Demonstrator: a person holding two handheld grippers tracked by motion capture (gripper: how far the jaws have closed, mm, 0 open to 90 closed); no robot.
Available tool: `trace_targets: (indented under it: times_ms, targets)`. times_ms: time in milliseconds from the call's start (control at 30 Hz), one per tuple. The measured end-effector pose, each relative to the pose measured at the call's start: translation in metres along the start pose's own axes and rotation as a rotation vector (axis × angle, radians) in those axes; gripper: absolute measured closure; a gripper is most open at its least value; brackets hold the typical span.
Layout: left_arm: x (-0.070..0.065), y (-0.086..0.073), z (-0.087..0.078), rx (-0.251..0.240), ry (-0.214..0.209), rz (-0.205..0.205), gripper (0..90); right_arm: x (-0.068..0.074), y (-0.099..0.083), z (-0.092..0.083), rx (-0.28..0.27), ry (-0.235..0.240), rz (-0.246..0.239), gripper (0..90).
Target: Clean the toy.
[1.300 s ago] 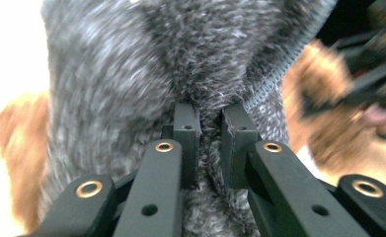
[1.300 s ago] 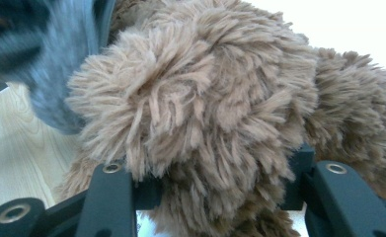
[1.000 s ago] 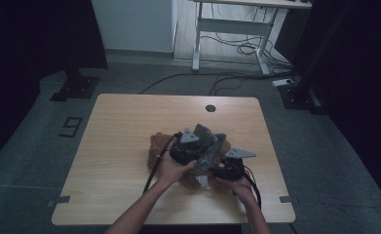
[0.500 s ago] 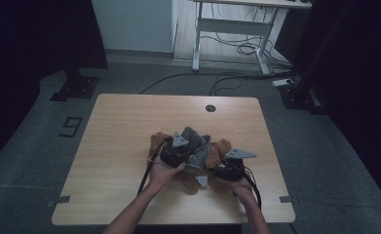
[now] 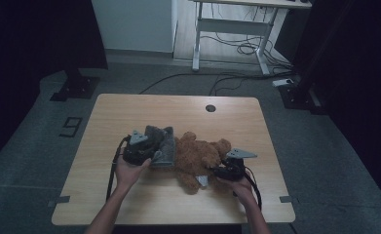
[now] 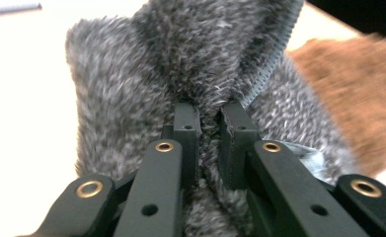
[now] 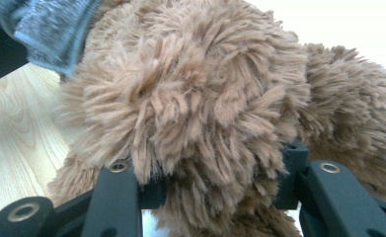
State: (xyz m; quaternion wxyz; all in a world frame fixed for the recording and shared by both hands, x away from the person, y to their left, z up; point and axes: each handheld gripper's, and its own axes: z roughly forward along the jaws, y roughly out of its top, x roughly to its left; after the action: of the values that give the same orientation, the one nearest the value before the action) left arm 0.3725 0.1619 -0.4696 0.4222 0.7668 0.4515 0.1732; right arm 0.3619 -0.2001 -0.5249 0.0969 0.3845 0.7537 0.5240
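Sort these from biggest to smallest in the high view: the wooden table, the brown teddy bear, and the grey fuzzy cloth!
1. Wooden table, by far the biggest.
2. Brown teddy bear.
3. Grey fuzzy cloth, smallest, though it is bunched up in the left gripper's jaws, so its full size is unsure.

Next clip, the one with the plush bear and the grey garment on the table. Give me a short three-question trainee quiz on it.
1. What does the left gripper pinch?
2. True or false: the right gripper is closed on the brown teddy bear.
3. Where does the grey fleece garment lie in the high view: A) left of the bear, B) right of it, C) on the floor?

Key: 1. A fold of the grey fleece garment. 2. True. 3. A.
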Motion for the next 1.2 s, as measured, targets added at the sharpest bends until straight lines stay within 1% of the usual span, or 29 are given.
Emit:
trace_targets:
  times_ms: [67, 133, 167, 200, 233, 300, 367, 400, 467, 567, 633, 667, 700, 767, 800, 833, 867, 967, 1033, 1100, 1133, 1167, 1200]
  targets:
    - [0.009, -0.011, 0.004, 0.030, 0.021, -0.017, 79.7, 0.000, 0.000, 0.000, 0.000, 0.000, -0.001, 52.2]
    - [0.019, -0.024, 0.011, 0.059, 0.027, -0.053, 79.8, 0.000, 0.000, 0.000, 0.001, 0.000, 0.001, 52.2]
    - [0.022, -0.028, 0.014, 0.073, 0.030, -0.061, 79.8, 0.000, 0.000, 0.000, 0.001, 0.000, 0.005, 52.2]
    - [0.025, -0.034, 0.019, 0.097, 0.032, -0.068, 79.8, 0.000, 0.000, 0.000, 0.000, 0.000, 0.006, 52.3]
    - [0.028, -0.039, 0.023, 0.113, 0.028, -0.078, 79.8, -0.001, -0.001, 0.000, -0.001, 0.000, 0.009, 52.3]
    - [0.033, -0.047, 0.029, 0.130, 0.005, -0.103, 79.8, -0.001, -0.001, 0.001, -0.005, 0.004, 0.013, 52.3]
    - [0.036, -0.047, 0.027, 0.118, -0.015, -0.124, 79.7, -0.002, -0.001, 0.000, -0.004, 0.005, 0.017, 52.2]
    - [0.037, -0.045, 0.025, 0.112, -0.018, -0.125, 79.6, -0.002, -0.001, 0.000, -0.004, 0.005, 0.018, 52.2]
    - [0.037, -0.038, 0.018, 0.096, -0.017, -0.116, 79.5, -0.004, -0.002, 0.000, -0.008, 0.005, 0.024, 52.2]
    - [0.032, -0.021, 0.004, 0.042, -0.030, -0.099, 79.3, -0.004, -0.002, 0.000, -0.007, 0.005, 0.025, 52.3]
    - [0.023, -0.007, -0.004, 0.009, -0.038, -0.069, 79.3, -0.003, -0.002, 0.000, -0.008, 0.003, 0.023, 52.3]
    - [0.017, 0.001, -0.008, -0.011, -0.053, -0.056, 79.2, -0.003, -0.002, 0.000, -0.008, 0.002, 0.023, 52.3]
    - [0.012, 0.006, -0.009, -0.020, -0.062, -0.047, 79.3, -0.003, -0.002, 0.000, -0.007, 0.001, 0.024, 52.2]
    - [-0.002, 0.018, -0.011, -0.045, -0.092, -0.027, 79.3, -0.003, -0.002, 0.000, -0.007, 0.000, 0.023, 52.3]
    - [-0.012, 0.026, -0.009, -0.056, -0.117, -0.013, 79.3, -0.003, -0.002, 0.000, -0.008, 0.000, 0.023, 52.2]
    - [-0.019, 0.030, -0.008, -0.056, -0.128, 0.001, 79.3, -0.003, -0.002, 0.000, -0.008, 0.000, 0.022, 52.3]
    - [-0.029, 0.035, -0.005, -0.055, -0.143, 0.027, 79.3, -0.003, -0.002, 0.000, -0.008, 0.001, 0.022, 52.2]
    - [-0.061, 0.048, 0.009, -0.042, -0.195, 0.085, 79.2, -0.003, -0.001, 0.000, -0.006, 0.001, 0.022, 52.2]
    - [-0.081, 0.055, 0.020, -0.026, -0.223, 0.113, 79.1, -0.002, -0.001, 0.000, -0.004, -0.001, 0.021, 52.2]
    - [-0.100, 0.061, 0.035, -0.005, -0.241, 0.139, 79.1, -0.002, -0.002, 0.000, -0.007, -0.003, 0.020, 52.2]
    - [-0.110, 0.064, 0.044, 0.012, -0.248, 0.152, 79.1, -0.002, -0.002, 0.000, -0.008, -0.005, 0.017, 52.2]
    - [-0.116, 0.065, 0.050, 0.022, -0.251, 0.154, 79.1, -0.002, -0.002, 0.000, -0.008, -0.005, 0.014, 52.2]
    - [-0.123, 0.065, 0.058, 0.042, -0.251, 0.164, 79.1, -0.001, -0.002, 0.000, -0.006, -0.006, 0.016, 52.2]
